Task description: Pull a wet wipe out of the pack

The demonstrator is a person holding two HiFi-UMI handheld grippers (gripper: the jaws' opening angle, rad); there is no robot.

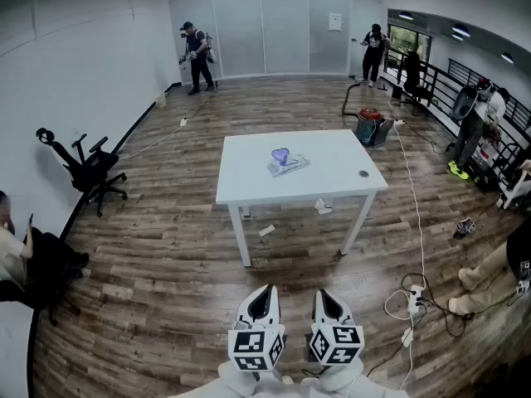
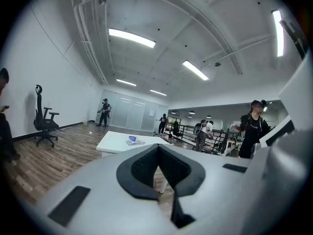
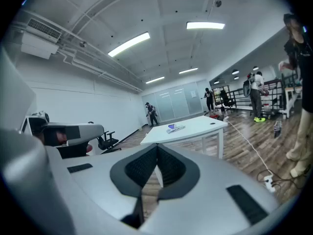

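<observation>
Both pairs of jaws are squeezed closed with nothing in them, on the left gripper (image 1: 262,298) and the right gripper (image 1: 325,299). Well ahead stands the big white square table (image 1: 249,177). On its middle lies the small flat see-through pack of wet wipes (image 1: 288,163). Nothing is done yet; I think walking over, holding the pack and pulling a wipe are all still to do

Left tongs (image 1: 266,290), right tongs (image 1: 323,293) — closed; empty

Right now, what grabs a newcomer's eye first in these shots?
The white table stands alone mid-room on the wood floor, with the wet wipe pack lying near its middle. Then the left tongs and right tongs at the bottom of the head view, both shut and empty, well short of the table.
</observation>
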